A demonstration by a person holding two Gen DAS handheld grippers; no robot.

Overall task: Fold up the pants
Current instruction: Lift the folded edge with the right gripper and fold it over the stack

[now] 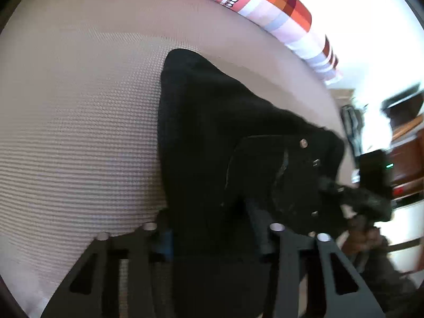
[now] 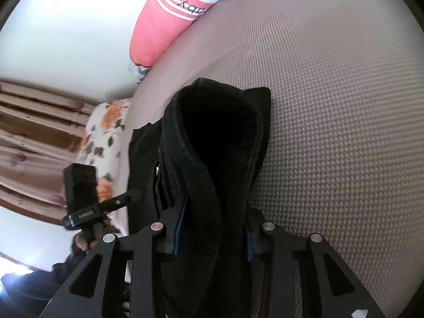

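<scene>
A pale, waffle-textured bed cover (image 1: 79, 132) fills most of both views, with a pink pillow (image 2: 159, 26) lying along its far edge at the top of each frame and bright, washed-out room beyond.

The black pants (image 1: 212, 132) lie in the middle of the left wrist view, running from the lower centre up to a blunt end near the frame's centre; in the right wrist view they stand as a thick, doubled band up the middle.

The left gripper (image 1: 214, 238), at the bottom centre of its frame, has black cloth filling the gap between its narrowed jaws, which appear to pinch it. The right gripper (image 2: 212, 238) likewise stands narrow, its blue-edged pads pressing on a bunched, seamed edge of the pants, probably the waistband.

A metal button (image 1: 303, 143) and zip show at the right of the left wrist view, so the waist end is up off the cover.

By my reading, the fold is underway: the cloth already looks doubled lengthwise, and both ends of one edge are gripped. Carrying that edge over, laying it flat and smoothing it are seemingly left; the pants are not yet a neat stack.
</scene>
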